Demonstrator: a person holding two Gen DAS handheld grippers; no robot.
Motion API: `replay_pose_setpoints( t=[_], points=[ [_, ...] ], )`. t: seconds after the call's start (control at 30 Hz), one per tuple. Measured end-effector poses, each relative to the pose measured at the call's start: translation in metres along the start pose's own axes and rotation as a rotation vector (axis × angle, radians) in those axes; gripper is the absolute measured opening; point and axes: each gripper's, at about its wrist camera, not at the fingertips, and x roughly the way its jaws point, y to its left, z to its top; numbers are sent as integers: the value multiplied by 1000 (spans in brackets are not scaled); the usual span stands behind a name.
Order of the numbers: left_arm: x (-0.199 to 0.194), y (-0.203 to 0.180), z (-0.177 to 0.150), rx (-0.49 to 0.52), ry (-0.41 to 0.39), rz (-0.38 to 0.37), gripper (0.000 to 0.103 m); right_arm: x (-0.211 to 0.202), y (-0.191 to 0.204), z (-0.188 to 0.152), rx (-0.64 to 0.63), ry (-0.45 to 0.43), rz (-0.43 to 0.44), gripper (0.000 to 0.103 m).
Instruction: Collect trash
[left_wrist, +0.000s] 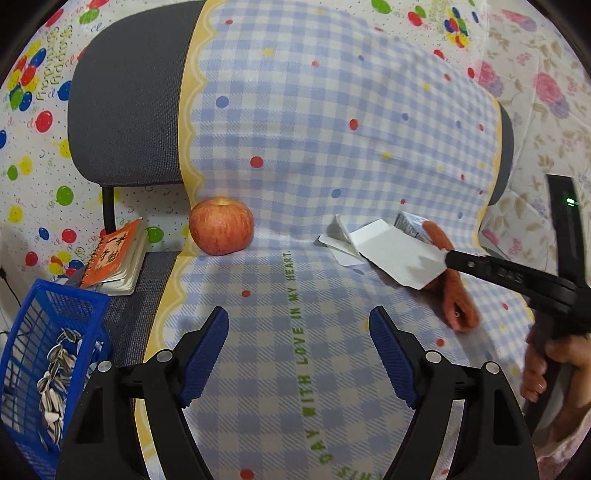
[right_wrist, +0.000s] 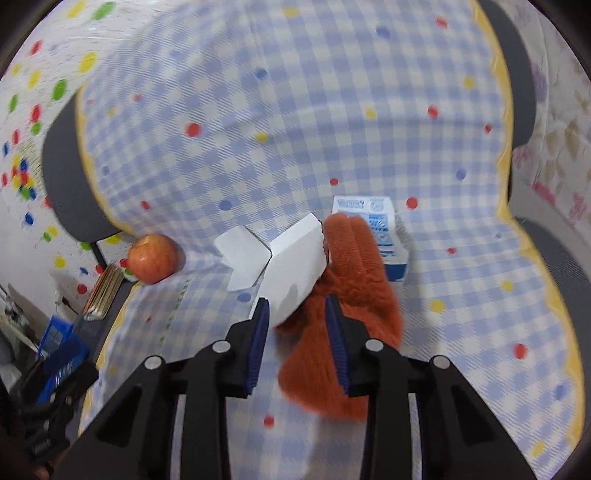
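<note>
A white folded paper (left_wrist: 395, 254) lies on the checked cloth, also in the right wrist view (right_wrist: 293, 267), with a second white scrap (right_wrist: 242, 254) to its left. A blue-and-white carton (right_wrist: 384, 232) lies behind an orange fuzzy glove (right_wrist: 343, 295). My right gripper (right_wrist: 297, 314) is open, its jaws on either side of the paper's near edge, above the glove. My left gripper (left_wrist: 299, 325) is open and empty over the cloth, near the front. The blue basket (left_wrist: 48, 354) at my left holds sunflower seed shells.
A red apple (left_wrist: 221, 226) sits on the chair seat by the backrest. An orange notebook (left_wrist: 114, 254) lies left of it. The cloth covers a grey office chair (left_wrist: 125, 110). A hand (left_wrist: 546, 365) holds the right gripper's handle.
</note>
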Motion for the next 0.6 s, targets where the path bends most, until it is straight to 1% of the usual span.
replay_pose_setpoints(
  t=[0.13,0.17,0.2,0.23,0.3,0.43,0.47,0.53,0.6],
  points=[
    [9,0,0,1,18,-6,78,26,-5,8,70,44,8,30],
    [9,0,-1,3,21,-6,78,32,-6,10,92,63,5,25],
    [11,0,-1,5,25,-6,78,34,-6,11,104,67,10,13],
    [11,-1,-2,8,27,-5,78,34,-6,12,114,67,18,9],
    [10,-1,-3,12,29,-5,78,23,-4,13,118,24,38,3],
    [10,-4,-1,25,30,-2,78,-21,8,14,34,-124,25,2],
    [11,-5,0,27,30,-2,78,-38,11,13,0,-175,2,2],
    [13,-10,3,35,30,-8,78,-64,12,10,-57,-250,-55,2],
    [18,-18,7,48,30,-19,78,-80,6,7,-73,-292,-89,2]
  ],
)
